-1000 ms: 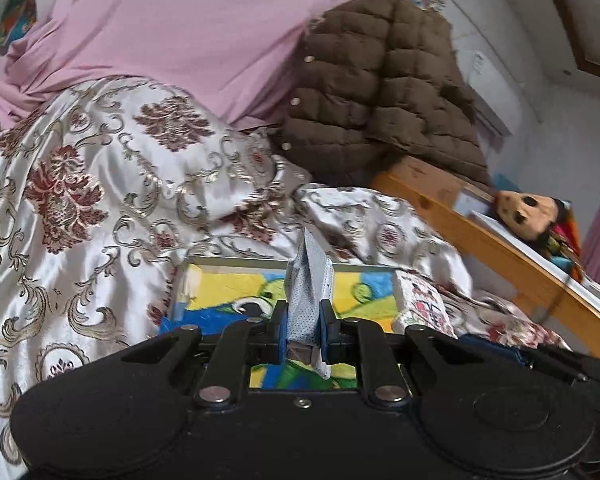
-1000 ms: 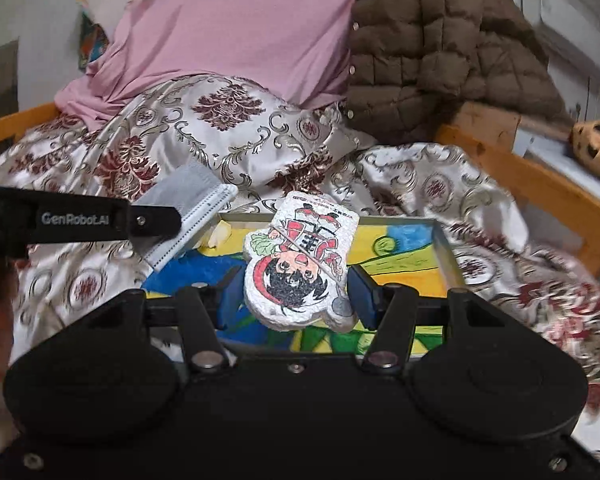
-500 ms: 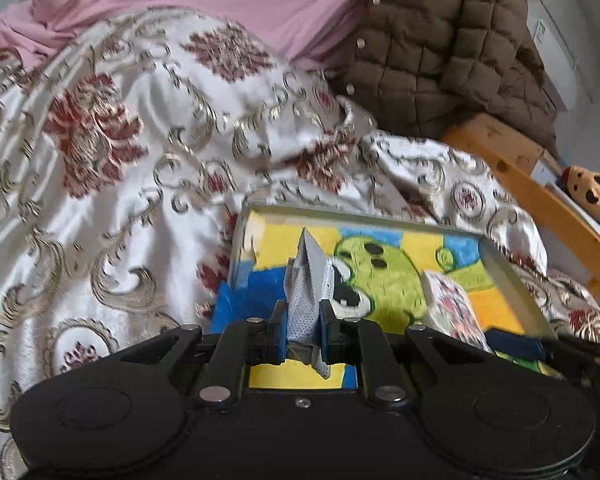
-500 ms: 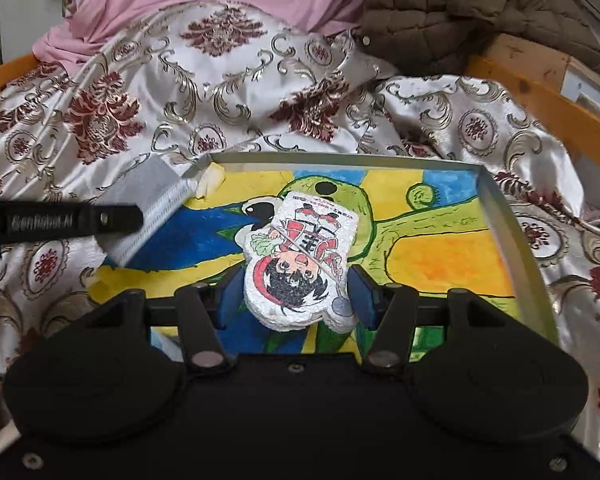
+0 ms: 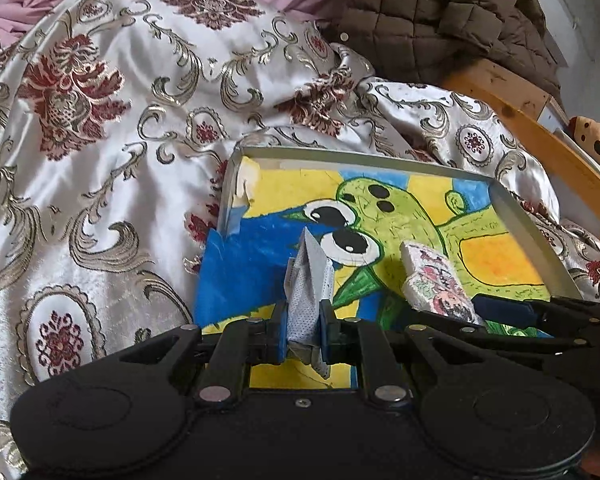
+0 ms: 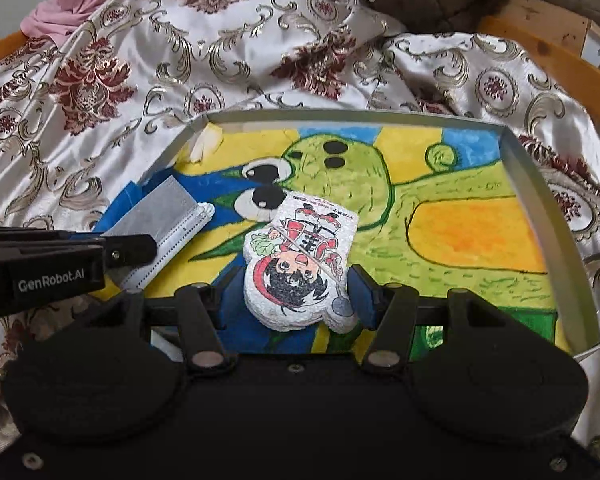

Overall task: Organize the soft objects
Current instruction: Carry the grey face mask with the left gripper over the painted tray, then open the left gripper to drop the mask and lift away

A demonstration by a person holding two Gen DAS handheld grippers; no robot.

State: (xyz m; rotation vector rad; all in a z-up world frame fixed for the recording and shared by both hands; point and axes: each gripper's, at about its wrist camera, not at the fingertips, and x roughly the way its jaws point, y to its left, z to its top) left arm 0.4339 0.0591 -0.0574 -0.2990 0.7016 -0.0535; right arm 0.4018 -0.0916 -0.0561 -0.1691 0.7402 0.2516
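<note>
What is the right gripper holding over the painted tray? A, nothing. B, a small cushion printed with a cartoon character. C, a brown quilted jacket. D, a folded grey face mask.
B: the right gripper is clamped on the cartoon-printed cushion above the tray; the face mask is in the left gripper.

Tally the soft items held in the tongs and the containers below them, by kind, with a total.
Folded face mask, in the left tongs: 1
Cartoon-print plush cushion, in the right tongs: 1
Painted tray: 1
Total: 3

A home bedroom: wooden-framed bed (image 6: pixel 556 64), brocade quilt (image 5: pixel 111 128), quilted jacket (image 5: pixel 440 12).
</note>
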